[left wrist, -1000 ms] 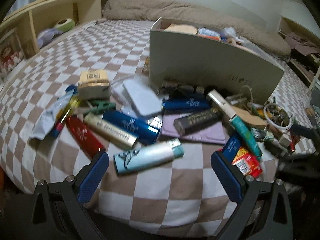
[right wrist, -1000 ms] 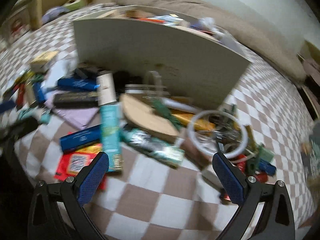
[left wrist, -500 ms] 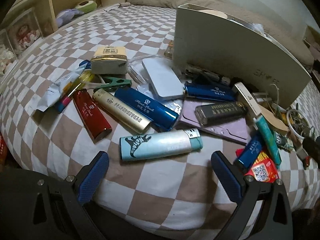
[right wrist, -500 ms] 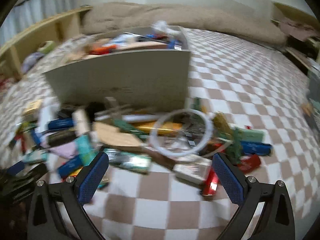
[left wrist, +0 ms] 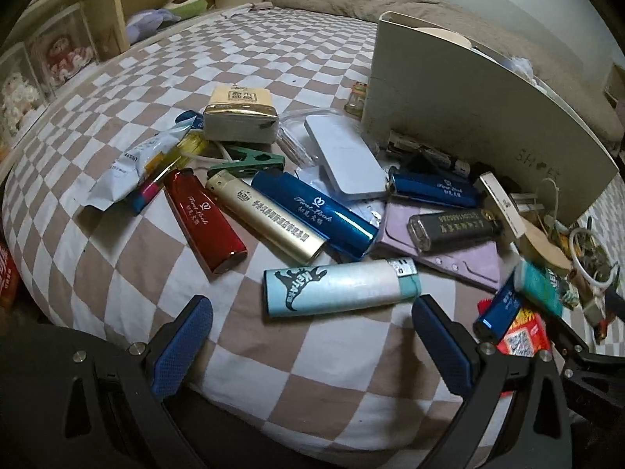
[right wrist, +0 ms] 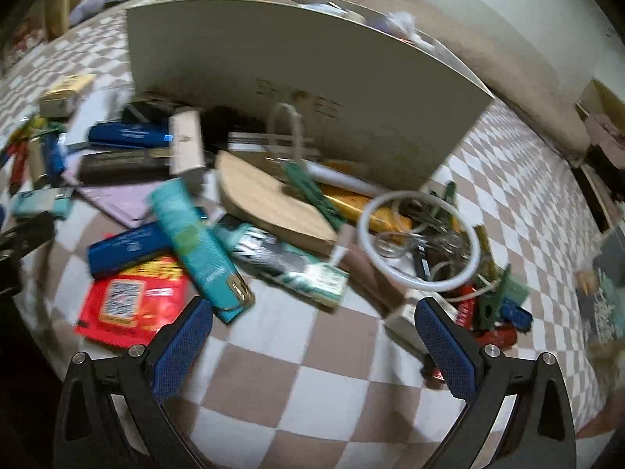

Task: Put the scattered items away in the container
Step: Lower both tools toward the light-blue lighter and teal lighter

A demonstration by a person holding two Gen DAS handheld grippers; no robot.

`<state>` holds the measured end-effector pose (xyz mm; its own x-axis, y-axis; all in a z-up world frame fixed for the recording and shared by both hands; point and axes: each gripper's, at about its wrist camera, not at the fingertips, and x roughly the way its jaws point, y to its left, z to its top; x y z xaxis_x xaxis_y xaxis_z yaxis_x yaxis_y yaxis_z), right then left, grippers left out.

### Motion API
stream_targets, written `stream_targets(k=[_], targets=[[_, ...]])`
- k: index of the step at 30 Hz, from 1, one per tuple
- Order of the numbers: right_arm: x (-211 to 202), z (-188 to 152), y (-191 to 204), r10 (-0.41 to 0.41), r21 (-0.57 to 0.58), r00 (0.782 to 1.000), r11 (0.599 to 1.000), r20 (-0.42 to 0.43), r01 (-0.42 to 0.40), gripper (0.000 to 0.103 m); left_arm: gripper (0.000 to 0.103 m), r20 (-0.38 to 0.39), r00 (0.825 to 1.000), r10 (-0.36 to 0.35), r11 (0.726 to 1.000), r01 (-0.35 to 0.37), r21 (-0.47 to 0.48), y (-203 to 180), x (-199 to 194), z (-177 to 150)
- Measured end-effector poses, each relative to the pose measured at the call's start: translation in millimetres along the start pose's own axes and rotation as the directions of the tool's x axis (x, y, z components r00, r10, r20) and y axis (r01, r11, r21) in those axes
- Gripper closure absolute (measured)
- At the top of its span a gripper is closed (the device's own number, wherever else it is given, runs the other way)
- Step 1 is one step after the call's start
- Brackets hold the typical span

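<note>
Glossy pale-blue dinosaur lighter (left wrist: pixel 340 287) lies at twelve o'clock between the wide-apart left gripper (left wrist: pixel 312 336); right gripper (right wrist: pixel 314 336) spread, empty, facing the cardboard container (right wrist: pixel 312 90).

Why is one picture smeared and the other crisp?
Right wrist view: motion blur smears the red snack packet and white plastic ring. Left wrist view: sharp, with glare streaks on the glossy blue lighter. Both bend the beige cardboard box through fisheye distortion.

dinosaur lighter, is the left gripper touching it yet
Apart. The left wrist view shows bare checked bedspread between the open left gripper and the dinosaur lighter.
</note>
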<state>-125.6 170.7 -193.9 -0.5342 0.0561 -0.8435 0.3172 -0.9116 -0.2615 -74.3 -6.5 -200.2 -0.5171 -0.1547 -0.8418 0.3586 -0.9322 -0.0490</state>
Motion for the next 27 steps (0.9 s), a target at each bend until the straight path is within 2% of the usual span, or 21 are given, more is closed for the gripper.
stream_targets(k=[4, 6, 10, 15, 21, 25, 27], targets=[[5.6, 0.6, -19.1, -0.042, 0.092, 0.999, 0.995, -0.022, 0.044, 0.0, 0.0, 0.008, 1.0, 0.027, 0.998, -0.027, -0.052, -4.7, 1.4, -0.4], [7.0, -0.1, -30.1, -0.036, 0.143, 0.999, 0.989, -0.027, 0.039, 0.0, 0.0, 0.015, 0.999, 0.051, 0.996, -0.049, -0.07, -7.8, 3.8, -0.1], [6.6, -2.4, -47.2, 0.007, 0.221, 1.0, 0.975, -0.016, -0.004, 0.0, 0.002, 0.035, 0.997, 0.069, 0.995, -0.066, -0.078, -14.7, 7.6, 1.3], [1.9, -4.4, -60.0, 0.108, 0.273, 0.994, 0.955, 0.033, -0.113, 0.0, 0.002, 0.075, 0.995, 0.07, 0.997, -0.067, -0.035, -21.4, 6.9, -4.5], [-7.1, -4.2, -58.3, 0.228, 0.291, 0.968, 0.924, 0.103, -0.248, 0.0, 0.025, 0.135, 0.991, 0.021, 0.997, -0.03, 0.067, -20.6, -3.4, -13.6], [-7.8, -6.8, -39.9, 0.344, 0.285, 0.932, 0.887, 0.114, -0.363, 0.0, 0.051, 0.131, 0.99, -0.05, 0.991, 0.033, 0.128, -15.4, -10.7, -16.1], [-9.0, -8.6, -27.9, 0.352, 0.277, 0.93, 0.888, 0.109, -0.368, 0.0, 0.057, 0.111, 0.989, -0.102, 0.985, 0.085, 0.148, -12.8, -13.8, -16.9]])
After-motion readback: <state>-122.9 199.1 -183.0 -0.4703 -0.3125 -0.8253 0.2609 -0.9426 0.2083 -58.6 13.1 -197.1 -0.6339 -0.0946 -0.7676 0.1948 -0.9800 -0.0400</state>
